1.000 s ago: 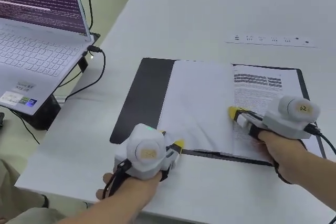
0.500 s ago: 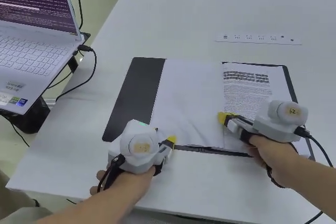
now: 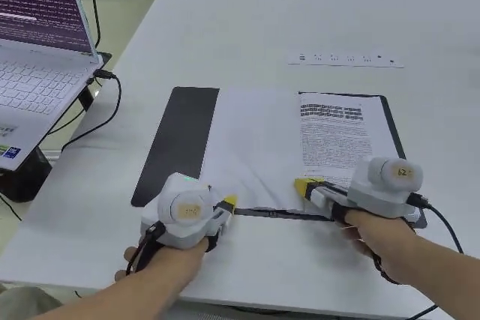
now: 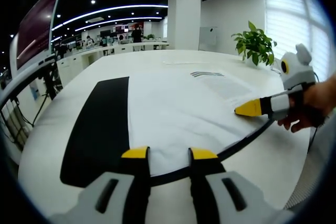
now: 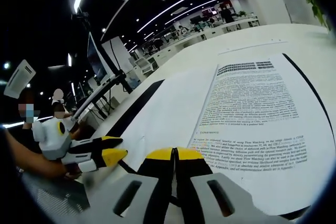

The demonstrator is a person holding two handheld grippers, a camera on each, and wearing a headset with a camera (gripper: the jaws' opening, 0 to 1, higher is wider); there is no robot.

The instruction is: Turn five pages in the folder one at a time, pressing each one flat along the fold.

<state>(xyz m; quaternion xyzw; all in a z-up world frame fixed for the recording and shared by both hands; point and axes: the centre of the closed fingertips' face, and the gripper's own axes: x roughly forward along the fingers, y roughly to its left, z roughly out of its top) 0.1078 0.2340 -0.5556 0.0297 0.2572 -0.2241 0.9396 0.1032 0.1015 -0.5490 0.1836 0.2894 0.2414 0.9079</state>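
The folder lies open on the white table, its black cover (image 3: 187, 140) to the left. A blank turned page (image 3: 251, 148) covers the middle and a printed page (image 3: 334, 140) lies on the right. My right gripper (image 3: 302, 185) is shut, its yellow tips (image 5: 174, 155) down on the fold near the folder's front edge. My left gripper (image 3: 227, 203) stands open at the front edge of the blank page (image 4: 173, 108), its jaws (image 4: 169, 153) straddling the folder's rim. The right gripper (image 4: 249, 108) also shows in the left gripper view, and the left gripper (image 5: 118, 148) in the right gripper view.
An open laptop (image 3: 37, 50) sits at the far left on a stand, with a black cable (image 3: 112, 103) running off it. A white power strip (image 3: 345, 59) lies behind the folder. The table's front edge (image 3: 285, 301) runs just under my hands.
My right gripper has slid along the fold toward the folder's front edge. The left gripper stays at the blank page's front edge. The head camera has shifted.
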